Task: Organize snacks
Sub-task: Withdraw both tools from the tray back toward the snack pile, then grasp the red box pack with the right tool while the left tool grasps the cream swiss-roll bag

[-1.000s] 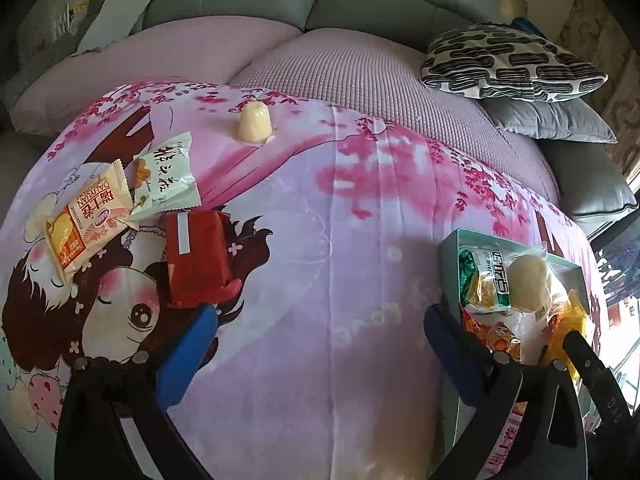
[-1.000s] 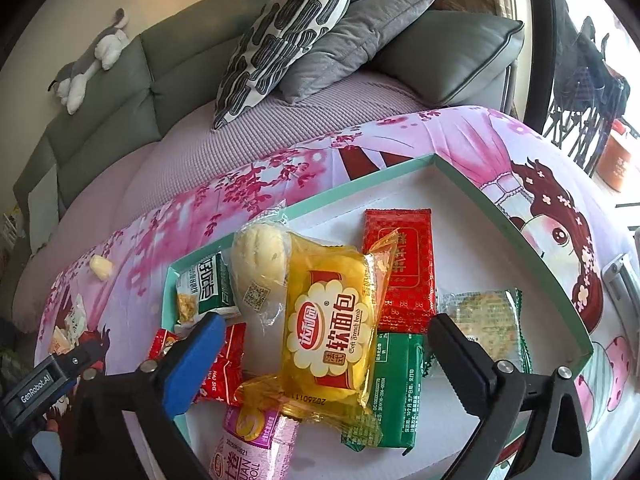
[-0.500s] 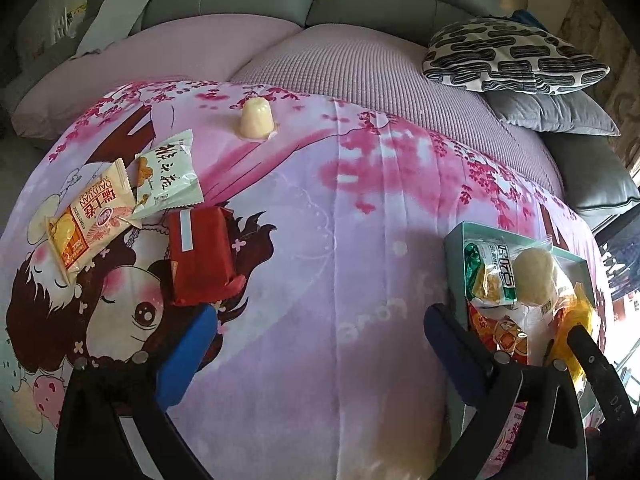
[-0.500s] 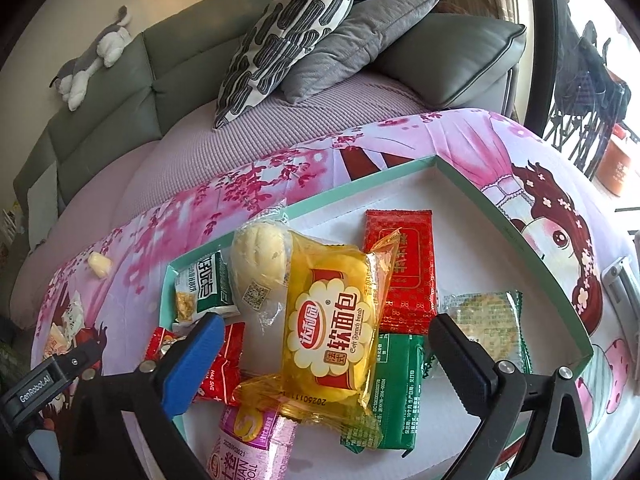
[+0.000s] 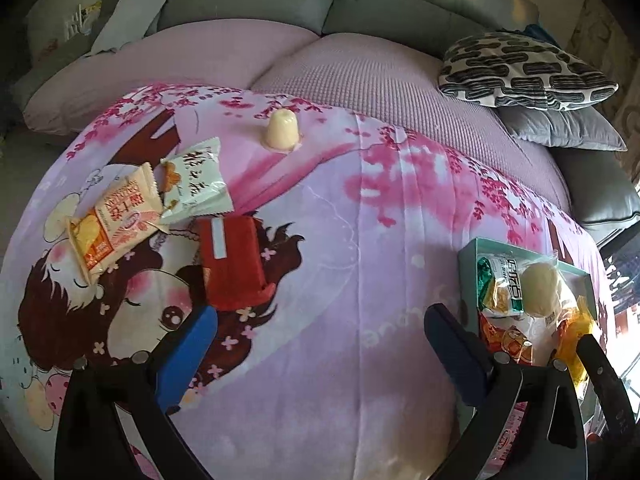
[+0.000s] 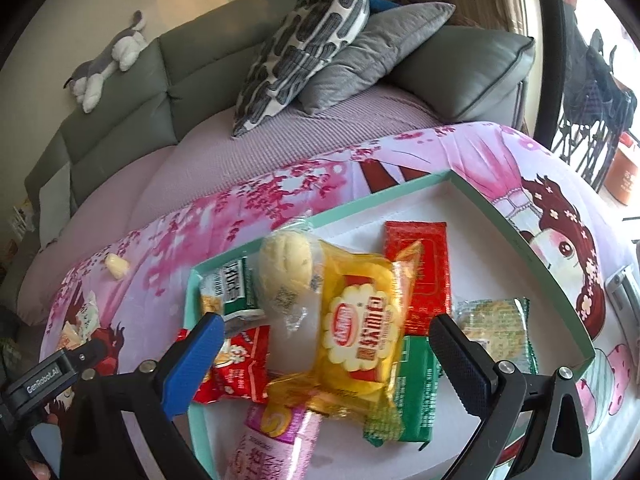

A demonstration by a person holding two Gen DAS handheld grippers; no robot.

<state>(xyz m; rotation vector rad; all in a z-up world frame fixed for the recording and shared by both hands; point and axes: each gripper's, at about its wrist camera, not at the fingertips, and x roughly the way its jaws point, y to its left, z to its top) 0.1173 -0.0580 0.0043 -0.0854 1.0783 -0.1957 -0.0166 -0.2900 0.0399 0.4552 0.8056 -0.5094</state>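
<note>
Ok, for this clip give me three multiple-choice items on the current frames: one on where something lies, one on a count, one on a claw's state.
1. Where does the red packet nearest the left claw lie?
A. on the printed blanket
B. inside the teal tray
C. on the patterned cushion

2. How many loose snacks lie on the printed blanket outside the teal tray?
A. two
B. four
C. six

3. What is the state of the right claw?
A. shut on the yellow bread bag
B. shut on nothing
C. open, holding nothing

Answers:
1. A: it rests on the blanket, far left of the tray.
2. B: the red packet, orange packet, white packet and jelly cup.
3. C: its fingers stand wide apart above the yellow bread bag, gripping nothing.
</note>
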